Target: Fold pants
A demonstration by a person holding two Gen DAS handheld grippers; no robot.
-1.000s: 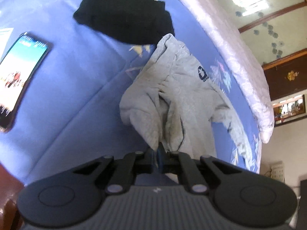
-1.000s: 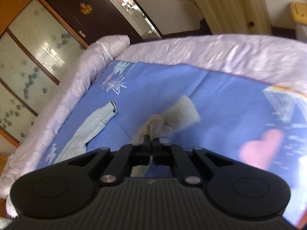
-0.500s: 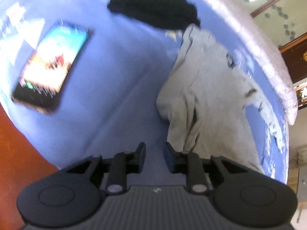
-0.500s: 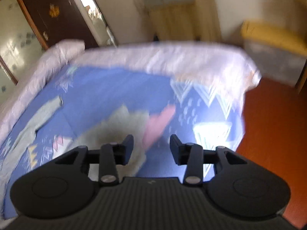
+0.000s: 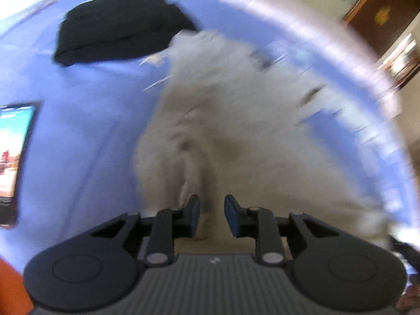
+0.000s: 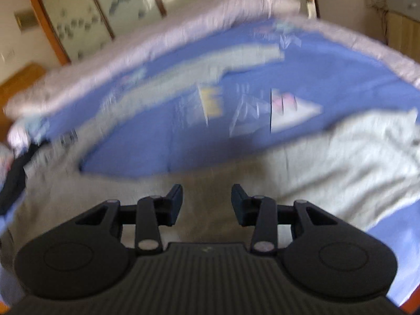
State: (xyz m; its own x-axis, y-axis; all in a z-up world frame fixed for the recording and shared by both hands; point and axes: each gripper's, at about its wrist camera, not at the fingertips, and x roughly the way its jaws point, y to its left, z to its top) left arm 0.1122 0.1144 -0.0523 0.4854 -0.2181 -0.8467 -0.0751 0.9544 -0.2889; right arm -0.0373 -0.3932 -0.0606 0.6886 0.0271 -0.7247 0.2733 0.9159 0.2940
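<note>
The grey pants (image 5: 236, 131) lie spread on the blue bedsheet (image 5: 78, 131), blurred by motion. My left gripper (image 5: 212, 206) hovers over their near edge with a narrow gap between its fingers; the jaws are closing and no cloth is pinched between them. In the right wrist view the grey pants (image 6: 341, 157) fill the foreground, and one leg (image 6: 210, 63) stretches toward the far side of the bed. My right gripper (image 6: 206, 197) stands over the cloth with a wider gap; its jaws are closing and nothing is gripped between the pads.
A black garment (image 5: 120, 26) lies on the sheet beyond the pants. A phone (image 5: 13, 157) with a lit screen rests at the left. A pale quilted border (image 6: 157, 39) edges the bed. Orange floor (image 5: 10, 288) shows at the near left corner. Wardrobe doors (image 6: 92, 13) stand behind.
Both grippers, shut on grey cloth a second ago, have let go and opened. The pants now lie on the bed. Both views have swung and rolled over the fabric.
</note>
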